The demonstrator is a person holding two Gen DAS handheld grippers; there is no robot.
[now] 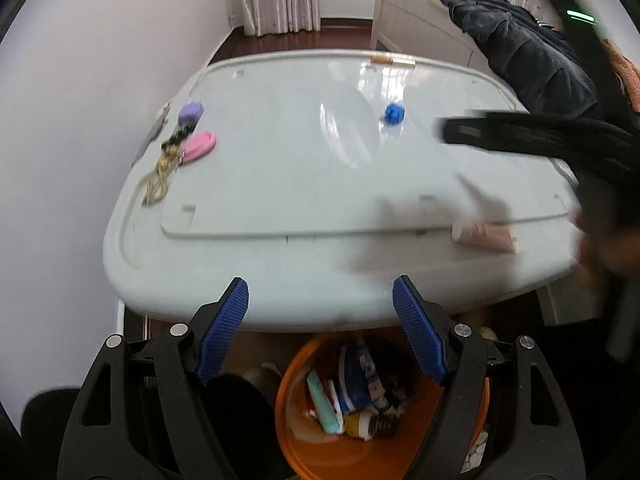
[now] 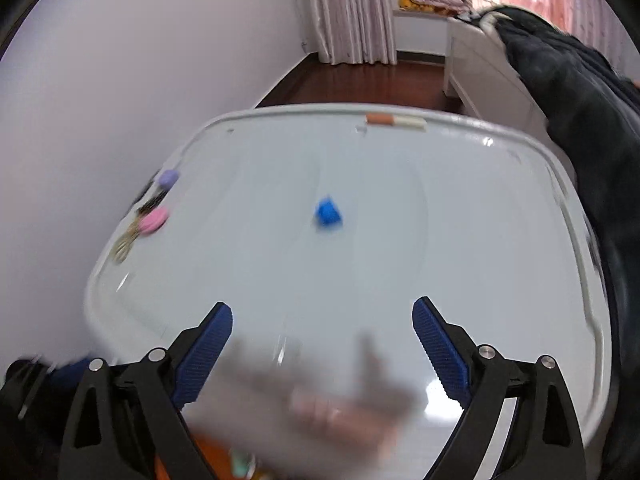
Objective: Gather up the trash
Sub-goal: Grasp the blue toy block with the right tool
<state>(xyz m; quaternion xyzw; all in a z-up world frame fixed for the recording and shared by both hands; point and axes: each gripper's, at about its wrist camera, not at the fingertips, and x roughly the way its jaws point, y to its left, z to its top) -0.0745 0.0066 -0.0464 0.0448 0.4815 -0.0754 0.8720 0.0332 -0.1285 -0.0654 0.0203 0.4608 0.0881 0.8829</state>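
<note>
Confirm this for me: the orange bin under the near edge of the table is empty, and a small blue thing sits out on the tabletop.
Not quite. The orange bin is not empty: the left wrist view shows tubes and wrappers already in it. The rest holds: it stands below the near edge of the table, and the small blue thing sits on the tabletop.

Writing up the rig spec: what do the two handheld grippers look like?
Both match. The left gripper and right gripper have black plastic linkage arms with triangular cutouts, silver pivot pins, and blue ribbed pads. The left view shows the right unit's black body with a green light.
</note>
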